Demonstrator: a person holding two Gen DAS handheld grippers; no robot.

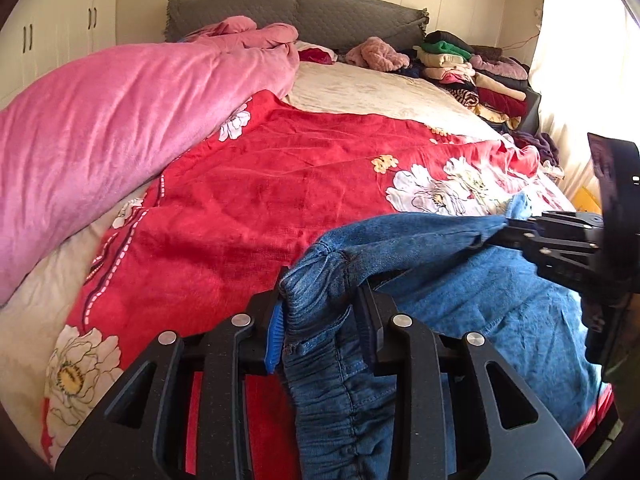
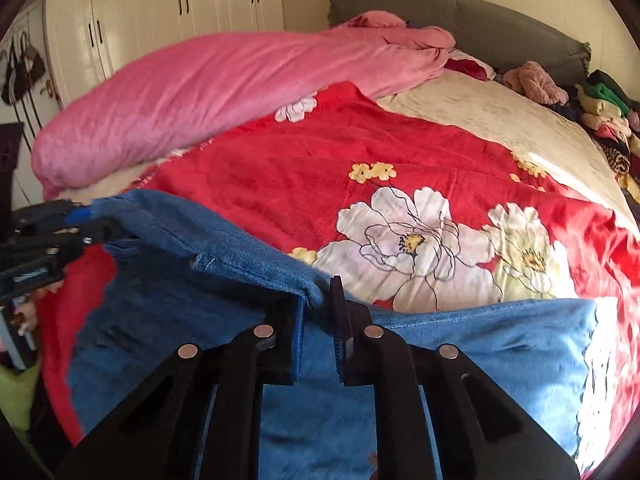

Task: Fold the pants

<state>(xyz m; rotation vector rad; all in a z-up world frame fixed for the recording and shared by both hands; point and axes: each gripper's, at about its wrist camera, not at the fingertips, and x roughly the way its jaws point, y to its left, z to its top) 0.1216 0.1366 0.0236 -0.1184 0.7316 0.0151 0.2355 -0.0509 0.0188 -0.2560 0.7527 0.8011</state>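
Note:
Blue denim pants hang lifted over the near end of the bed. In the left wrist view my left gripper is shut on the gathered elastic waistband, which bunches between its pads. My right gripper comes in from the right and pinches another edge of the denim. In the right wrist view the right gripper is shut on a fold of the pants, and the cloth stretches left to my left gripper. The lower part of the pants is hidden under the grippers.
A red floral blanket covers the bed, with a rolled pink quilt along its left side. Stacked folded clothes sit at the far right by the grey headboard. White wardrobes stand to the left.

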